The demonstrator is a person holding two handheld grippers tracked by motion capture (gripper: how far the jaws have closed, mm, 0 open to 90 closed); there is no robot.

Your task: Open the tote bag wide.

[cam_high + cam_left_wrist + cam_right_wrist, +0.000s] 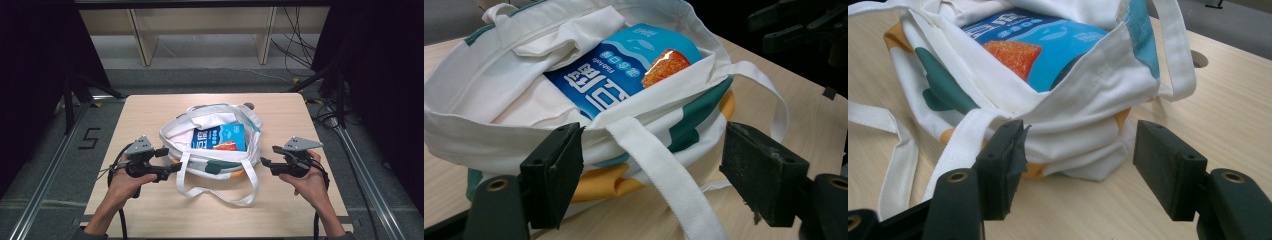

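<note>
**Both grippers low, jaws spread**

Your left hand (pixel 131 181) comes in from 7 o'clock and holds the left gripper (pixel 170 159) low, its jaws standing wide apart and aimed toward 3 o'clock. Your right hand (pixel 311 182) enters from 5 o'clock with the right gripper (pixel 268 155), its jaws likewise parted with nothing between them and aimed toward 9 o'clock. Both forearms angle inward.
</note>
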